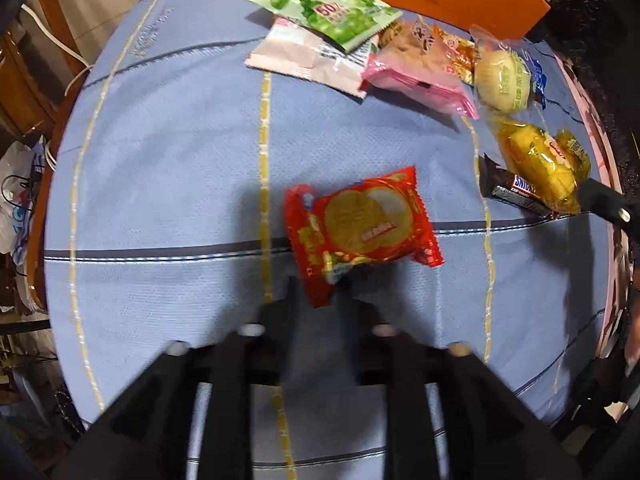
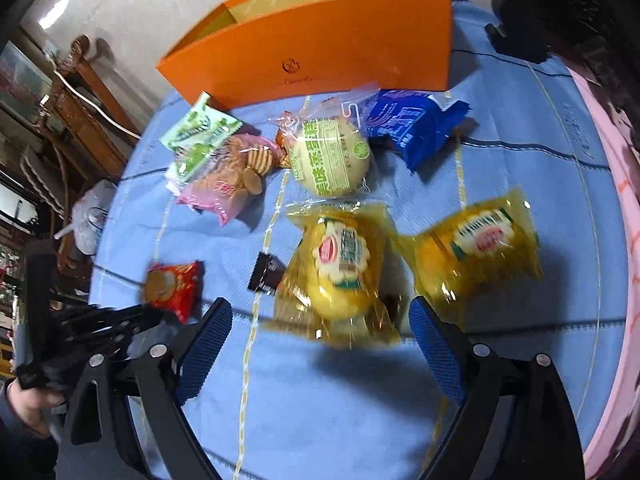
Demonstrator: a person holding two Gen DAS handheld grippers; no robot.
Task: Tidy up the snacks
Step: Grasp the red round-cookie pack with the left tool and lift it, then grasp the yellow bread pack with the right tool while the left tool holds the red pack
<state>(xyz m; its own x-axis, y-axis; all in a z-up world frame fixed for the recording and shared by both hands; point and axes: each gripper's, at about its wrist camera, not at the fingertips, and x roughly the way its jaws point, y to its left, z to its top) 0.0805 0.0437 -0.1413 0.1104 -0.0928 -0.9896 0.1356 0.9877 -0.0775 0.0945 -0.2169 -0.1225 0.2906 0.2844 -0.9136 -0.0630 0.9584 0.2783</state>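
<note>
tablecloth: light blue, dark navy and pale yellow stripes
box: orange outside, yellow inside
biscuit packet: red, golden rounds
far left packet: green and white
Snickers bar: dark brown
right gripper pads: blue

Black fingers, blue-padded fingers, silver screws

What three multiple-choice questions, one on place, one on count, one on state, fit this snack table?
1. Where is the orange box?
A. behind the snacks
B. on the floor
C. in a gripper

2. How many yellow packets lie near the right hand-held gripper?
A. one
B. two
C. four

3. The left hand-held gripper is:
A. wide open
B. shut on the red biscuit packet
C. holding the box

A: the box stands beyond the pile.
B: a second yellow packet lies alongside.
B: its fingers pinch the packet's corner.
</note>
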